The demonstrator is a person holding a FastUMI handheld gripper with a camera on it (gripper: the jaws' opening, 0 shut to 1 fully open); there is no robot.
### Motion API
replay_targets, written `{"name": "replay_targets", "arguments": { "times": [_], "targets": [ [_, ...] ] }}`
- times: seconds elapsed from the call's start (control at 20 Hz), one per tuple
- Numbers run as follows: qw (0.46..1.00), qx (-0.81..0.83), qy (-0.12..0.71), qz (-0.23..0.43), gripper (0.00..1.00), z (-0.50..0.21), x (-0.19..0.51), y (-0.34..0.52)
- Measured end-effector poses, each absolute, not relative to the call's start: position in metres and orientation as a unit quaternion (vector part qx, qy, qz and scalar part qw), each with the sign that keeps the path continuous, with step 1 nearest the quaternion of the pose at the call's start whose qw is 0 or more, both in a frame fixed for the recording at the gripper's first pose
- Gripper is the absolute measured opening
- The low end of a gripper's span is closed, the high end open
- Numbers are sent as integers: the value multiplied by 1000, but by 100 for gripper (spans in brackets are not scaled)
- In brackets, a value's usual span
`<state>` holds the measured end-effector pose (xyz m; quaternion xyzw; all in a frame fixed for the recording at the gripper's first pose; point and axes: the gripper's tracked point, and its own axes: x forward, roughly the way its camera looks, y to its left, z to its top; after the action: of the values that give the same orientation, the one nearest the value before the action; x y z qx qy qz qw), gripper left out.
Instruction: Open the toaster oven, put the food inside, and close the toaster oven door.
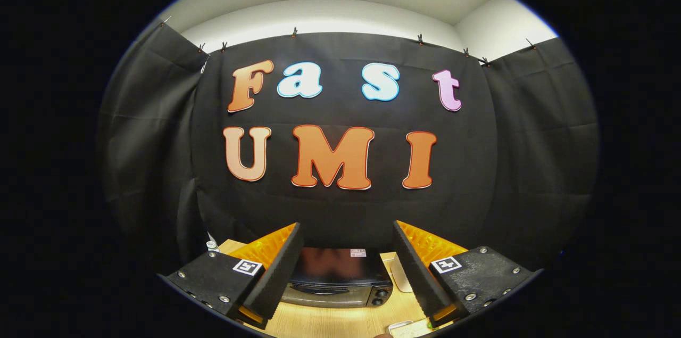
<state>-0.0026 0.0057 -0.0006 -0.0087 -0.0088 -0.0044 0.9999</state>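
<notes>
the tongs (347,255) stand spread wide, holding nothing, raised above the wooden tabletop (340,319). each finger carries a small square black-and-white marker tag (247,266); no text is legible on them. the toaster oven (340,282) sits on the tabletop below and between the fingers, its door shut, two dark knobs (380,296) at its right front. a small sticker (358,253) lies on its top; the print is too small to read. a pale object (400,274) rests just right of the oven, identity unclear.
</notes>
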Motion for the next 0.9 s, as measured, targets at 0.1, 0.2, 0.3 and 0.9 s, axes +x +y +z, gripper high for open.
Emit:
{"name": "replay_targets", "arguments": {
  "times": [0.1, 0.2, 0.3, 0.9],
  "targets": [
    [1000, -11, -6, -7, 99, -8, 4, 6],
    [1000, -9, 6, -10, 99, -23, 13, 8],
    [1000, -5, 28, -8, 100, -44, 23, 13],
    [989, -8, 145, 6, 100, -176, 108, 56]
  ]
}}
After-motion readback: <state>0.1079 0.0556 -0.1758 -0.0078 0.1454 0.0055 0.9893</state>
